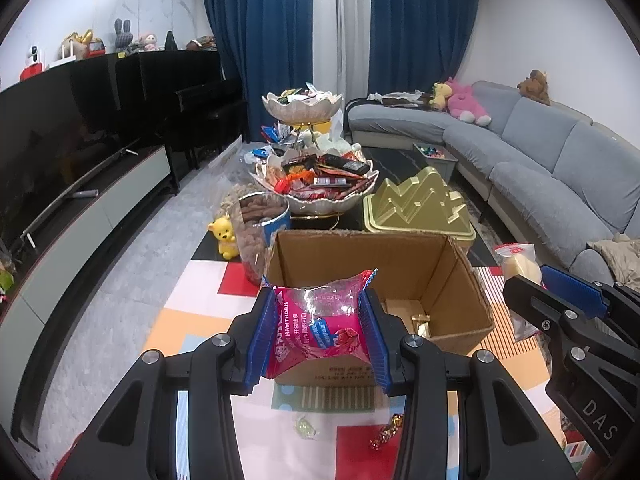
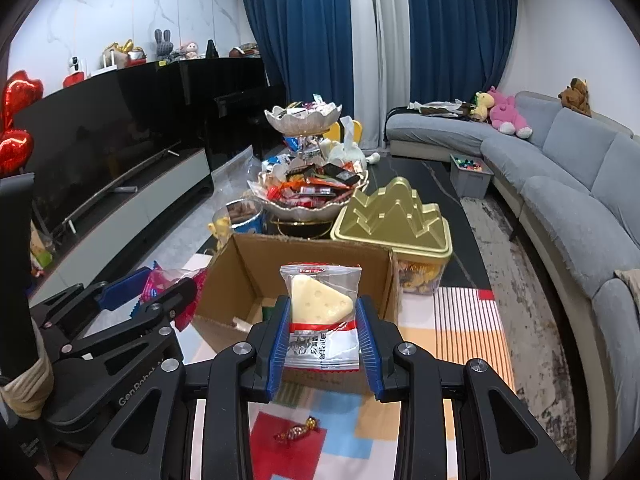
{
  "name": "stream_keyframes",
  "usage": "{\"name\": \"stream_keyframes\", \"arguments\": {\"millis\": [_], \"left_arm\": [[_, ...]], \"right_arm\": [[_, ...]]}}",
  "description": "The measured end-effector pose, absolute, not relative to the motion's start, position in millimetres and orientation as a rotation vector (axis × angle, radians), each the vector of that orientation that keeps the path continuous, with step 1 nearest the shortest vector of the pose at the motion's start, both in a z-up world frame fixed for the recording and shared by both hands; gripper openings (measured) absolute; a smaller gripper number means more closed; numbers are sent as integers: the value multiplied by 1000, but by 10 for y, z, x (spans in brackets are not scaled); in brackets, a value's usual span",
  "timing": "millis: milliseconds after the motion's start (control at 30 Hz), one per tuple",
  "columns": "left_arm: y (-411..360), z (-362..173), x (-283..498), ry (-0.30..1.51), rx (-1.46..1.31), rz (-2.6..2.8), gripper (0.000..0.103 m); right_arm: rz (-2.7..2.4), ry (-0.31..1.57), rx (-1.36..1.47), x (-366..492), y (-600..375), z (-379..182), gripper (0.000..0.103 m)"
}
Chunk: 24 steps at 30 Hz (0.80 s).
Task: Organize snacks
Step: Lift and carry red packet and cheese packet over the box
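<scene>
Both grippers hang near the open cardboard box [image 1: 372, 256]. The left gripper [image 1: 318, 334] pinches a pink hawthorn packet [image 1: 320, 320]; the right gripper [image 2: 323, 334] pinches a clear packet with a cheese-shaped wedge [image 2: 320, 300]. Two wrapped candies [image 1: 386, 436] lie nearer on the mat; something gold, perhaps a wrapper, sits inside the box.

Two tools are in view, the left tool [image 1: 316, 330] and the right tool [image 2: 322, 336], each with one snack packet clamped between its pads: one pink hawthorn packet [image 1: 320, 320] and one cheese-wedge packet [image 2: 322, 320]. One open cardboard box [image 1: 460, 280] stands ahead. Two loose wrapped candies lie on the mat, a pale candy [image 1: 306, 434] and a red-gold candy [image 1: 386, 436]. One gold mountain-shaped tin [image 1: 416, 204], one clear jar [image 1: 260, 232], one tiered snack stand [image 1: 312, 152] and one yellow bear figure [image 1: 226, 236] sit beyond.
</scene>
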<state>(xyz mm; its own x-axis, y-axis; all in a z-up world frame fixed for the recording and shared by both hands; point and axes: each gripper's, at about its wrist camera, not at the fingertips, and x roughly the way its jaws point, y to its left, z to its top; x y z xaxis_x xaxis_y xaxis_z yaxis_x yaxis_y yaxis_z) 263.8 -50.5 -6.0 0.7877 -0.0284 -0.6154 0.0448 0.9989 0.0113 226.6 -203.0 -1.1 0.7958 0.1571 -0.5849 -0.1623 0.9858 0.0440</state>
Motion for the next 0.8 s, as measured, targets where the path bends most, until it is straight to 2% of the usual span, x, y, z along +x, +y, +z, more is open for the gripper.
{"name": "stream_keyframes", "arguments": {"millis": [800], "left_arm": [[-521,-139,3265,683,25,-66,43]], "right_arm": [[182,656,-32,2861,-1981,-78,34]]}}
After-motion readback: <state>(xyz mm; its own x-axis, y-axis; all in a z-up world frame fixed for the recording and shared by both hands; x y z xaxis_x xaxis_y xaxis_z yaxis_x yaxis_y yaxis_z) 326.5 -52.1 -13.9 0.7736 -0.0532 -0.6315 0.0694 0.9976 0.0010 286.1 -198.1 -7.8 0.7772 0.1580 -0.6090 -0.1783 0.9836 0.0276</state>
